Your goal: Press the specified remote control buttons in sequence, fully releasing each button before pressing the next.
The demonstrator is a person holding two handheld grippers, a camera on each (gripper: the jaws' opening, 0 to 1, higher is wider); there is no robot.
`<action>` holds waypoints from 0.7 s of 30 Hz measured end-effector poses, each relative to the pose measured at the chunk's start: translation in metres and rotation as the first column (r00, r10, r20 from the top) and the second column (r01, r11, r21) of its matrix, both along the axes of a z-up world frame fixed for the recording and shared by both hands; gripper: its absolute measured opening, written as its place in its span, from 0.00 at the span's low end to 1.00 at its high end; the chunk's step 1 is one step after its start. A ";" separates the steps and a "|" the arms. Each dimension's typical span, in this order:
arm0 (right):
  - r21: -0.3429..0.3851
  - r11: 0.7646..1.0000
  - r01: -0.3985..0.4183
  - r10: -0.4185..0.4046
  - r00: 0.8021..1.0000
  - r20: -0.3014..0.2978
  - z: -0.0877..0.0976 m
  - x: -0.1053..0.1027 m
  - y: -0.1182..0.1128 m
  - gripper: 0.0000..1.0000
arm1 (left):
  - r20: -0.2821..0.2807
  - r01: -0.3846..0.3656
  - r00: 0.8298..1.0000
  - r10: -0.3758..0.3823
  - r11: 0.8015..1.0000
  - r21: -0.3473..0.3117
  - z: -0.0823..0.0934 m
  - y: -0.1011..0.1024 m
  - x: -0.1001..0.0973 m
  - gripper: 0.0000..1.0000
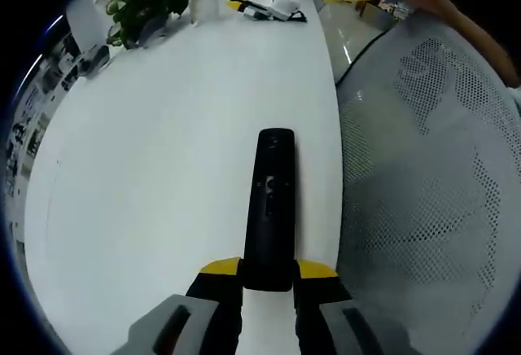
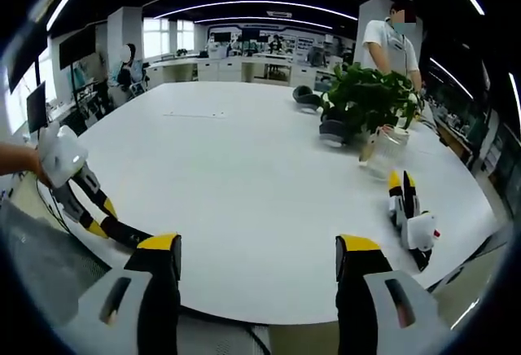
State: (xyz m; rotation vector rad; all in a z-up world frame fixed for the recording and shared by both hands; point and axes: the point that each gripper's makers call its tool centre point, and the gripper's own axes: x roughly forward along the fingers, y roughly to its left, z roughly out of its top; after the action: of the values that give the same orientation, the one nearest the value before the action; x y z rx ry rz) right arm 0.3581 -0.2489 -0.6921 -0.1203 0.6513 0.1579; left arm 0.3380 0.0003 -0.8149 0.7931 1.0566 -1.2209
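Lying lengthwise on the white table (image 1: 163,151), a black remote control (image 1: 270,208) is seen in the left gripper view, its near end pinched between the yellow-tipped jaws of the left gripper (image 1: 269,272). The small buttons on its upper face are visible but cannot be read. The remote is placed close to the table's right edge, beyond which the perforated grey back of a mesh chair (image 1: 431,192) is pressed up near the rim. A wide stretch of bare tabletop is left open to the remote's left.

In the right gripper view the same table (image 2: 244,184) is seen from another side. The right gripper (image 2: 259,259) is held spread wide apart with nothing between its jaws, above the near edge of the table. At the left of this view the left gripper (image 2: 89,200) is seen entering, held by a person's hand (image 2: 16,159) at the table's edge; the remote cannot be made out from here.

A potted plant (image 2: 366,98) is stood well back on the right, with a clear glass vessel (image 2: 383,147) just beside it. A spare yellow-and-white gripper (image 2: 411,212) is laid on the table near the right edge. A person in a white shirt (image 2: 391,41) is stood behind the plant. The middle of the table is left open.
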 end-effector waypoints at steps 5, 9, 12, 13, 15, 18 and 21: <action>0.002 1.000 0.004 -0.004 1.000 0.003 0.001 0.000 -0.001 0.81 | 0.000 0.000 1.000 0.000 1.000 -0.006 -0.003 -0.002 -0.005 0.23; 0.008 1.000 0.006 -0.006 1.000 0.006 0.001 0.000 -0.001 0.81 | 0.001 0.006 1.000 -0.006 1.000 0.009 -0.009 -0.002 -0.008 0.23; 0.008 1.000 0.004 -0.004 1.000 0.007 0.001 0.000 0.000 0.81 | 0.001 0.004 1.000 -0.004 1.000 0.007 -0.010 -0.002 -0.009 0.23; 0.008 1.000 0.004 -0.004 1.000 0.007 0.001 0.000 0.000 0.81 | -0.002 0.003 1.000 -0.003 1.000 0.007 -0.011 -0.002 -0.010 0.23; 0.010 1.000 0.003 -0.003 1.000 0.007 0.001 0.000 0.000 0.81 | -0.005 0.001 1.000 -0.001 1.000 0.006 -0.012 -0.002 -0.011 0.23; 0.011 1.000 -0.003 0.003 1.000 0.005 0.001 0.000 0.001 0.81 | -0.011 -0.004 1.000 0.004 1.000 0.003 -0.014 -0.002 -0.015 0.23; 0.006 1.000 -0.010 0.010 1.000 0.000 0.000 0.000 0.002 0.81 | -0.005 0.001 1.000 -0.001 1.000 0.016 -0.017 -0.001 -0.019 0.23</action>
State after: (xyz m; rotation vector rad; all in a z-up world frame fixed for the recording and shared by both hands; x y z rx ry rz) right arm 0.3579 -0.2466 -0.6922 -0.1179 0.6500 0.1693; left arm 0.3193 -0.0004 -0.8323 0.8034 1.0710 -1.2176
